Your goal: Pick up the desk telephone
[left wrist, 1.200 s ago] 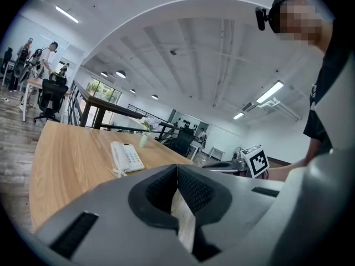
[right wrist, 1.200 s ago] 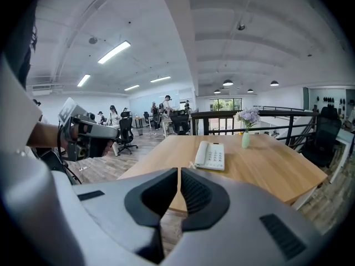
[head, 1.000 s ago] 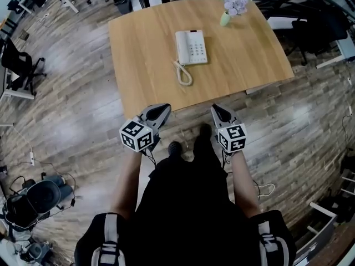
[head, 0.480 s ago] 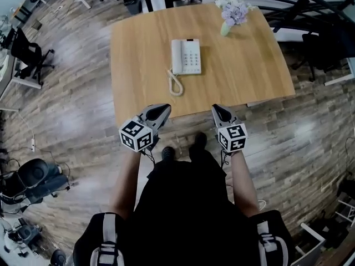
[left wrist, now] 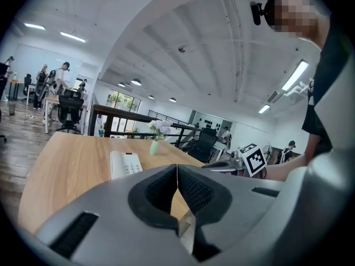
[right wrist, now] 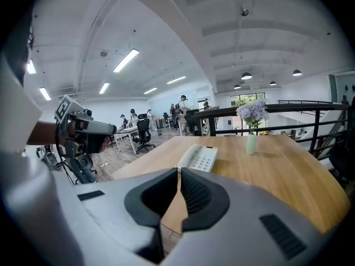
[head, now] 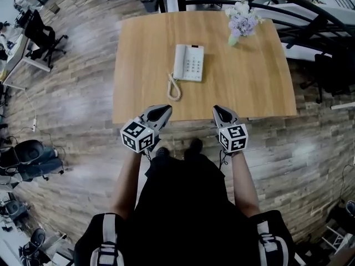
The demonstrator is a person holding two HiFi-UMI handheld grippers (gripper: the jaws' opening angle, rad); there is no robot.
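Lying flat near the middle of the table [head: 255, 87], the phone [head: 188, 63] is a pale, rectangular desk set. Its handset [head: 179, 61] sits in the cradle along the side that falls leftward in the head view. A grid of keys [head: 194, 65] fills the other side, and a small reddish mark sits at the end farthest from the table's near edge. A coiled cord [head: 174, 87] of the same pale colour loops from the phone's near end toward that edge, resting on the wood. Near the table's far edge, toward its right corner, stands a vase [head: 233, 39] of lilac and white flowers, well apart from the phone. At the table's near edge the person holds the left gripper [head: 165, 110] and the right gripper [head: 217, 110], both pointed across the table and well short of the phone. Each gripper's jaws are pressed together with nothing between them. A plank floor [head: 77, 110] surrounds the table, and office chairs [head: 41, 35] stand beyond its left side.
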